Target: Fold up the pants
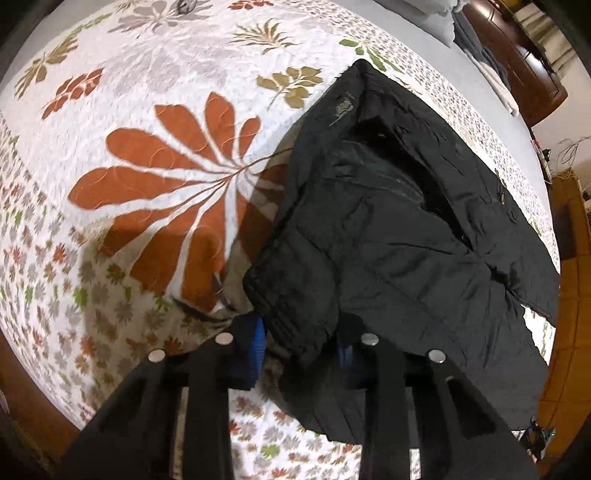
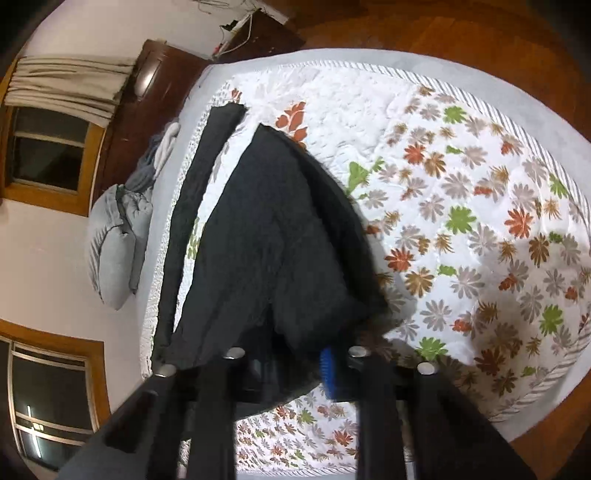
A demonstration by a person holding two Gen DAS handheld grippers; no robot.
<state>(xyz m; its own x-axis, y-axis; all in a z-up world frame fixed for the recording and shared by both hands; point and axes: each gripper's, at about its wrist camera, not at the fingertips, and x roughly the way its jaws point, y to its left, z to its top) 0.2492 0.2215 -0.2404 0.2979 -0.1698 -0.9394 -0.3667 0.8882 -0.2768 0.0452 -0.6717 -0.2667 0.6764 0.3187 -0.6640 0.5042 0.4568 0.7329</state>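
Black pants (image 1: 388, 221) lie bunched on a floral quilt (image 1: 166, 166), waistband and zipper showing. My left gripper (image 1: 303, 347) is shut on a folded edge of them; the cloth fills the gap between its blue pads (image 1: 259, 343). In the right wrist view the pants (image 2: 266, 240) rise in a lifted fold toward the camera, while one leg (image 2: 199, 192) stretches flat along the bed's far side. My right gripper (image 2: 295, 373) is shut on the near edge of that fold. One of its blue pads (image 2: 328, 373) shows; the cloth hides the other.
The quilt (image 2: 461, 221) covers a bed with a grey border. Grey pillows (image 2: 114, 251) and a dark wooden headboard (image 2: 129, 122) sit at one end. Wooden floor (image 2: 443, 29) surrounds the bed. Windows (image 2: 48, 155) are in the wall beyond.
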